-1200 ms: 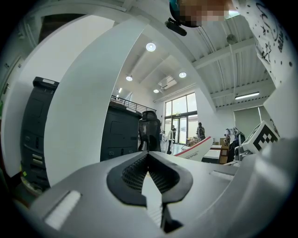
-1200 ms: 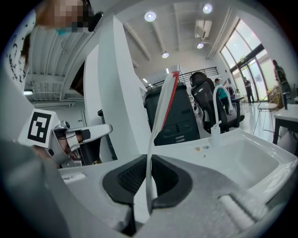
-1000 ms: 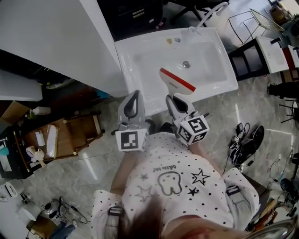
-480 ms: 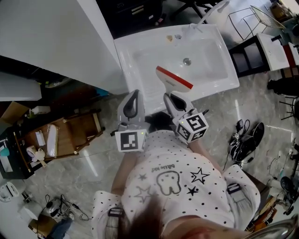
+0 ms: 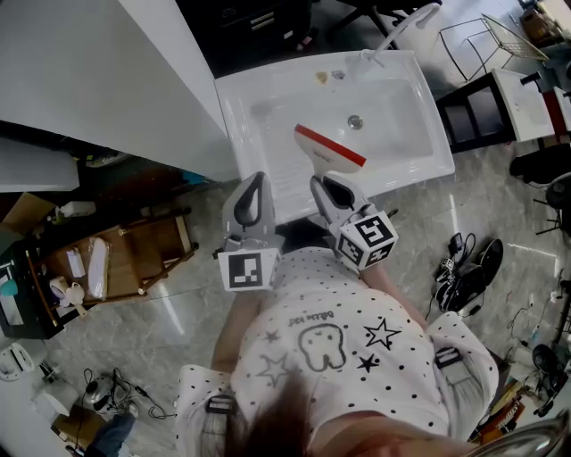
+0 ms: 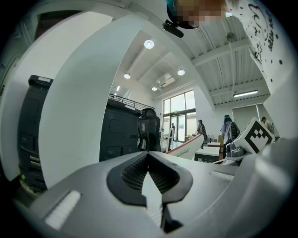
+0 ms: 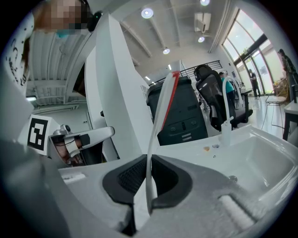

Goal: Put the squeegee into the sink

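Note:
The squeegee (image 5: 326,153) is white with a red blade edge. My right gripper (image 5: 319,185) is shut on its flat handle and holds it above the near part of the white sink (image 5: 412,152). In the right gripper view the squeegee (image 7: 160,114) rises upright from between the pads of the right gripper (image 7: 148,182), and the sink basin (image 7: 265,158) lies ahead to the right. My left gripper (image 5: 253,189) hovers at the sink's front edge, left of the right one. In the left gripper view the left gripper (image 6: 148,169) is shut with nothing between its jaws.
A tall white cabinet panel (image 5: 107,71) stands left of the sink. The faucet (image 5: 403,25) is at the sink's far side and the drain (image 5: 355,122) sits mid-basin. A wooden stool (image 5: 134,259) stands on the floor at left, a black-and-white side table (image 5: 508,103) at right.
The right gripper has carried the squeegee slightly farther over the sink. The left gripper has kept still.

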Motion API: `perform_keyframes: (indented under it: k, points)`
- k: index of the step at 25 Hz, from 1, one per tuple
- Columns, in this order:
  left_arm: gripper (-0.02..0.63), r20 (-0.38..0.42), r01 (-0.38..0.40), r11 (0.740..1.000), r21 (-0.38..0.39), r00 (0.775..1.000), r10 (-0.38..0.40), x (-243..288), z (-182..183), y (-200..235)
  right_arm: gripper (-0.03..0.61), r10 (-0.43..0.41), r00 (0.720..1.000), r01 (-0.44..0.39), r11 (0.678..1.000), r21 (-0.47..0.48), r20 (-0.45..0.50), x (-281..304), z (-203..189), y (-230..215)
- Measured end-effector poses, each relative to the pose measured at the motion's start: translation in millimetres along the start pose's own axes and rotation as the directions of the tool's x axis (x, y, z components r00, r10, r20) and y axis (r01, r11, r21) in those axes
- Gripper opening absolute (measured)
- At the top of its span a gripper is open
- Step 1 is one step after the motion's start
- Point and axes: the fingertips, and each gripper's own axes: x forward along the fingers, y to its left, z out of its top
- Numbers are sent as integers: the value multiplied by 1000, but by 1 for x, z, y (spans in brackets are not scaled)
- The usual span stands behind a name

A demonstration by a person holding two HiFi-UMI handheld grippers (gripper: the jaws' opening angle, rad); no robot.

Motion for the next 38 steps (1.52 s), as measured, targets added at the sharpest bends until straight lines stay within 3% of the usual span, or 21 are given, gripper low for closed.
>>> perform_keyframes:
  k: [26,38]
  points:
    - [-11,2,-62,998,-11,998,62,16,1,24,21,7,1000,-7,999,37,-3,26,8,-25]
    - [-11,-2,-96,995,-4,995,96,3,2,34,21,53,997,-48,995,91,-52,64,-15,-22]
